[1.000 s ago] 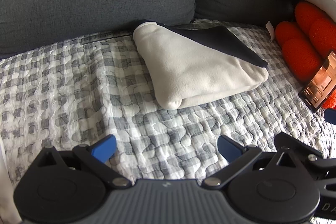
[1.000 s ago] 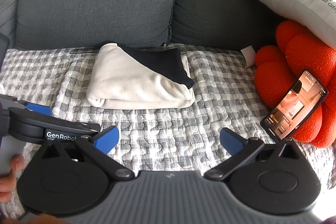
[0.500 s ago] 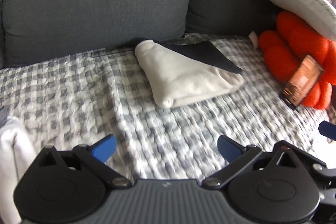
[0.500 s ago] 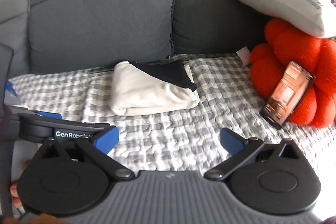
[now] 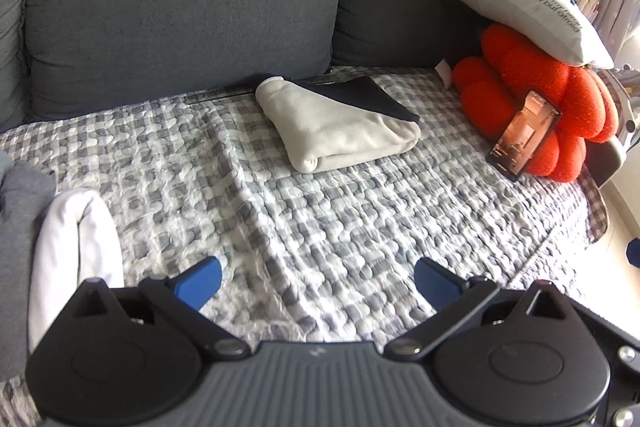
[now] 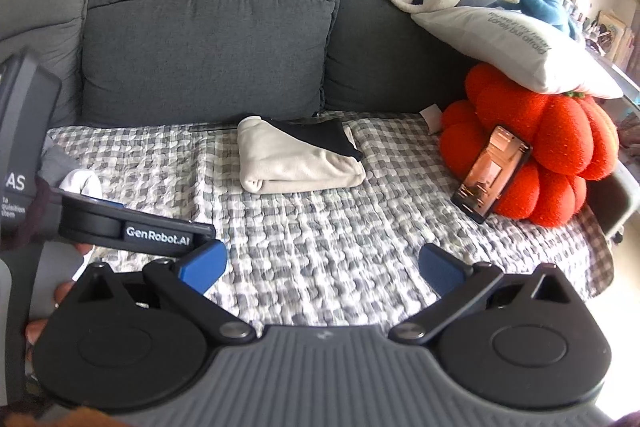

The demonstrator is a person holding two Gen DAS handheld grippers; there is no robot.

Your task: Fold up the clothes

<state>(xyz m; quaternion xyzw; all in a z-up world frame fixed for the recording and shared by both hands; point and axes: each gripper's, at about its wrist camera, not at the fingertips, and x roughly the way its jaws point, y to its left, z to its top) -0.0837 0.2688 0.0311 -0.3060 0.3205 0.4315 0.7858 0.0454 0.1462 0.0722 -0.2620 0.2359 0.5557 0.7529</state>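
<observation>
Right wrist alone shows the left claw (image 6: 202,259) from outside.

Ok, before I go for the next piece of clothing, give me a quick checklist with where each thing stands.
1. Left gripper open and empty: ok.
2. Right gripper open and empty: ok.
3. Folded garment lies finished near the sofa back, clear of both grippers: ok.
4. Next pieces, the white cloth and grey cloth, lie at the left, by the left gripper: ok.
5. How those two are tangled or layered: cannot tell, mostly out of frame.
6. Phone leans on the red cushion, off the bare quilt where folding would go: ok.
</observation>
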